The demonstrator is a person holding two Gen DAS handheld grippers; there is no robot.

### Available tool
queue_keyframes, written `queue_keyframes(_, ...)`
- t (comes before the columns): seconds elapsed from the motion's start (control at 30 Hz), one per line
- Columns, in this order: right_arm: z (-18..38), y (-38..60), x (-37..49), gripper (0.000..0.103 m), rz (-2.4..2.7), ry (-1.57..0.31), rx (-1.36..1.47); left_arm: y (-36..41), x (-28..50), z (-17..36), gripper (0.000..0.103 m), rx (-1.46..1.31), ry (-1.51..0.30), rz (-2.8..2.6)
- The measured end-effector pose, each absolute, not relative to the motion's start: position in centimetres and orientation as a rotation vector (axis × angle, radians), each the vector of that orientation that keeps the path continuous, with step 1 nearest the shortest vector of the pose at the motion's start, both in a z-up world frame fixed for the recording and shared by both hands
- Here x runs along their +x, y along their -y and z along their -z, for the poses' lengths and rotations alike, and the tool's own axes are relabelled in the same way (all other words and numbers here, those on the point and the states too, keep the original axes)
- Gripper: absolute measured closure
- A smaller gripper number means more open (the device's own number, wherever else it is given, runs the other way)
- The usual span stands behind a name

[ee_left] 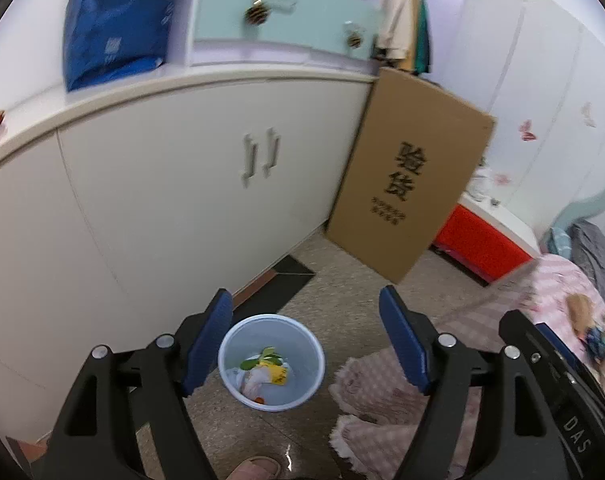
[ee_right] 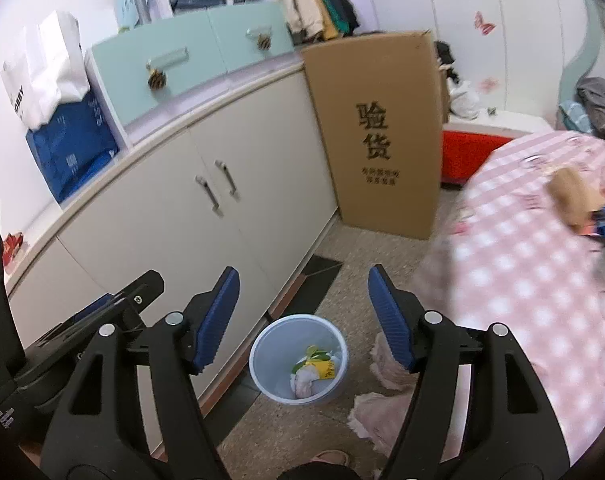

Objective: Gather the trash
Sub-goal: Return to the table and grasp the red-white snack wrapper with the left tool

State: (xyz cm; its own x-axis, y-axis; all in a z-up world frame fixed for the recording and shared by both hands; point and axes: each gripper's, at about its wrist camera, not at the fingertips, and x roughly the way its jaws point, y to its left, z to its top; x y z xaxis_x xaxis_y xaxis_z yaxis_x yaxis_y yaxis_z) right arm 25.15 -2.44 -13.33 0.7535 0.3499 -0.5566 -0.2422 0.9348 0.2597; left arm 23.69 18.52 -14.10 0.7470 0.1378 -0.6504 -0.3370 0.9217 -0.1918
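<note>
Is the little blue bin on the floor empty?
No, the bin already holds trash: a yellow wrapper, something green and crumpled white paper.

Right hand-held gripper (ee_right: 302,304) gapes (empty) above trash bin (ee_right: 262,376).

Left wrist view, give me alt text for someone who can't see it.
The open left gripper hangs above a pale blue bin on the floor, holding scraps of trash. A white cabinet stands behind, a cardboard box leaning at its end, and pink bedding lies to the right.
</note>
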Motion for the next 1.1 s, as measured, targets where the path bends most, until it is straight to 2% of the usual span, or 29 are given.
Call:
queue_keyframes(0.4,10.6,16.0,18.7,0.034,-0.109,-0.562,0.237,-5.4,21.0,10.4,0.026,-0.231,-0.677,-0.024)
queue_keyframes(0.83,11.7,29.9,14.5,0.029,0.206,-0.530,0.295,11.0,21.3,12.0,0.026,-0.083,-0.763,0.190)
queue_keyframes(1.1,13.0,33.8,15.0,0.026,0.278,-0.575,0.318,15.5,23.4,13.9,0.026,0.012,-0.825,0.198)
